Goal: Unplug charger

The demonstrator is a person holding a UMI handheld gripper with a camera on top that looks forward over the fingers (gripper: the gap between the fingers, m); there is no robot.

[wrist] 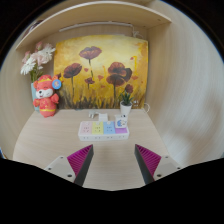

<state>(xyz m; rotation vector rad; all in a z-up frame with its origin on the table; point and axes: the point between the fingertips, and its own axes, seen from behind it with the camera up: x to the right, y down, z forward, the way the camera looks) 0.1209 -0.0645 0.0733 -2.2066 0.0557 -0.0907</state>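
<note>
Light wooden desk [60, 140] is stretching toward a yellow poppy painting [100, 72]. Gripper [113, 160] is hovering with jaws apart, holding nothing. Beyond them, the white charger [125, 108] is sitting plugged into a pastel-buttoned white power strip [103, 128].

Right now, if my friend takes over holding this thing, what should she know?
Hand-held gripper: open, holding nothing, fingers apart over the bare wooden desk.
Power strip: flat on the desk, beyond the fingers, in front of the poppy painting.
Charger: white, apparently plugged into the strip's right end.
Stuffed toy: far left, out of the way.
Done: nothing yet.
Left: move forward, grip the charger, pull it out.
</note>
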